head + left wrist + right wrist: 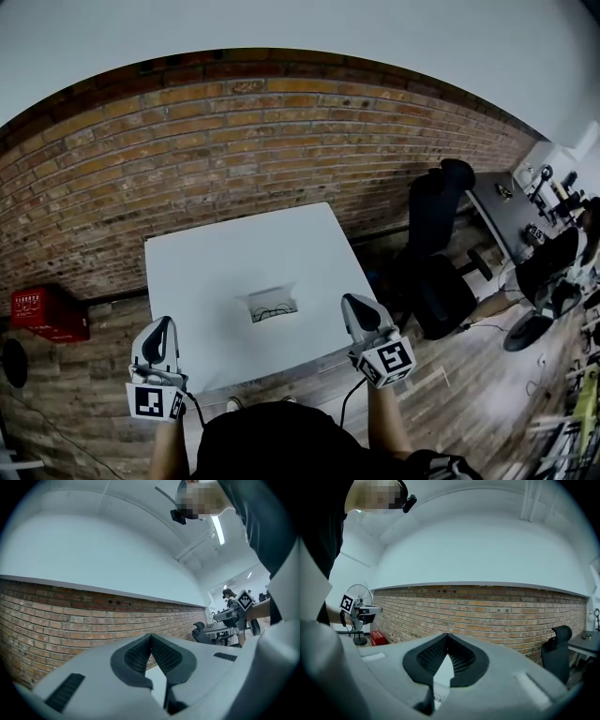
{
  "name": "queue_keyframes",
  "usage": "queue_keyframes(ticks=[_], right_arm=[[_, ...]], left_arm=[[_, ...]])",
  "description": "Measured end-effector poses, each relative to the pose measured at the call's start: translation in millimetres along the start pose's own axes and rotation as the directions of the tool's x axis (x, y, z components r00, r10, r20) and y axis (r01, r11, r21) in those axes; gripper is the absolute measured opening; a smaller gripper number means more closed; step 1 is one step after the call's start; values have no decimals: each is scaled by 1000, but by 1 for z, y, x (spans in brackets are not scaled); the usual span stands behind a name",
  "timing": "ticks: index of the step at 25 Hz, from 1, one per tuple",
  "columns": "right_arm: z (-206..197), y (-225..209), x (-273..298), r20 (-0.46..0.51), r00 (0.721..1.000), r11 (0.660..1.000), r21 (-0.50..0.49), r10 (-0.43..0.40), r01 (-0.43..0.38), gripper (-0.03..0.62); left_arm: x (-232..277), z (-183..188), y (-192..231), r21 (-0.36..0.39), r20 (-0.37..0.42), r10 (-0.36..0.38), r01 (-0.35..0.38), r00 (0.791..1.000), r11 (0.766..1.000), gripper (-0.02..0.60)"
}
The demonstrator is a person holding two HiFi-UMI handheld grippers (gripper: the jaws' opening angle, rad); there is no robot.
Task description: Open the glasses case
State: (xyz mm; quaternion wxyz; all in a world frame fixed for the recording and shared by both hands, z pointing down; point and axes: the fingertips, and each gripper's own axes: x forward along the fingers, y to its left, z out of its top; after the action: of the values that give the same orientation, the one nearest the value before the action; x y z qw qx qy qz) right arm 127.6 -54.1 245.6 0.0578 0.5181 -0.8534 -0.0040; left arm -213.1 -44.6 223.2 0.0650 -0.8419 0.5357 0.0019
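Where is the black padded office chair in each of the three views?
Head view: the black padded office chair is right of centre, beside the white square table.
Left gripper view: the chair is small, right of centre.
Right gripper view: the chair is at the lower right edge.
Shared landmark: the red brick wall, close to the chair everywhere.

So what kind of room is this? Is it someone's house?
Probably an office or lab workspace, not a house. There's a bare brick wall, black office chairs beside a desk crowded with equipment, and a plain white table standing on a wooden floor.
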Motion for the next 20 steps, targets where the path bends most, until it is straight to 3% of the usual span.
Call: queue_keyframes(ticks=[20], right_arm=[[-19, 11, -5, -36, 999, 1000, 15, -13, 14, 5]], left_arm=[[-2, -13, 1, -26, -5, -17, 17, 1000, 1000, 6]])
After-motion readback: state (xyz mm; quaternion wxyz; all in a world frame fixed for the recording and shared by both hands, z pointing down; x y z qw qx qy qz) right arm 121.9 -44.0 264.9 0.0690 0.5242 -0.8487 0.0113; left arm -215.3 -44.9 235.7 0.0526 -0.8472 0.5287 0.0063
